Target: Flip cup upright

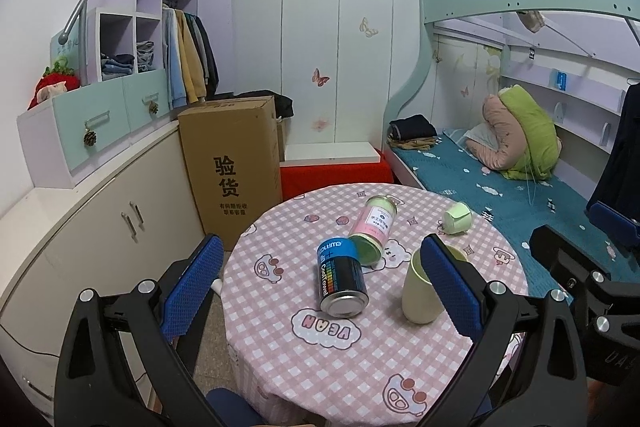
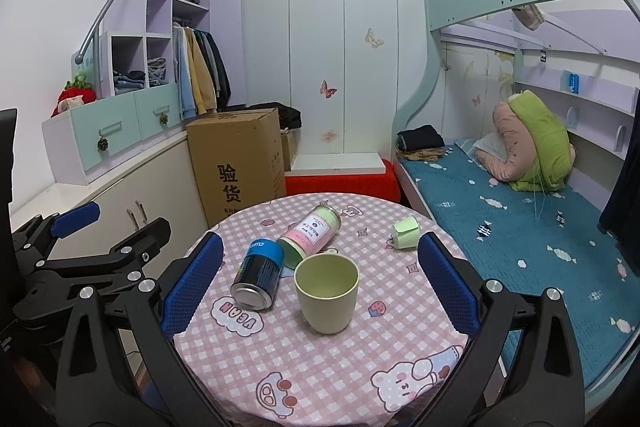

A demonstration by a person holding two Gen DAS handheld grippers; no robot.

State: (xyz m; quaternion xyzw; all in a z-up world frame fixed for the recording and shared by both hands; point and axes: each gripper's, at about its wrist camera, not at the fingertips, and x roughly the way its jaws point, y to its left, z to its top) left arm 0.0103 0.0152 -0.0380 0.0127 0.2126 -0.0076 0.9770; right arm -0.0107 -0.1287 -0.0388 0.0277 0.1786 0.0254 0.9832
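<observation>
A pale green cup (image 2: pixel 326 293) stands upright with its mouth up on the round table with a pink checked cloth (image 2: pixel 320 379). In the left wrist view the cup (image 1: pixel 418 297) is partly hidden behind my right finger pad. My right gripper (image 2: pixel 320 283) is open and empty, its blue pads wide apart on either side of the cup, not touching it. My left gripper (image 1: pixel 320 285) is open and empty, held above the table's near edge. A small light green cup (image 2: pixel 405 231) lies on its side at the far right of the table (image 1: pixel 458 218).
A black and blue can (image 2: pixel 258 277) and a pink and green canister (image 2: pixel 310 239) lie on their sides just left of the upright cup. A cardboard box (image 2: pixel 236 163) and cabinets stand to the left, a bed with a teal cover (image 2: pixel 520 227) to the right.
</observation>
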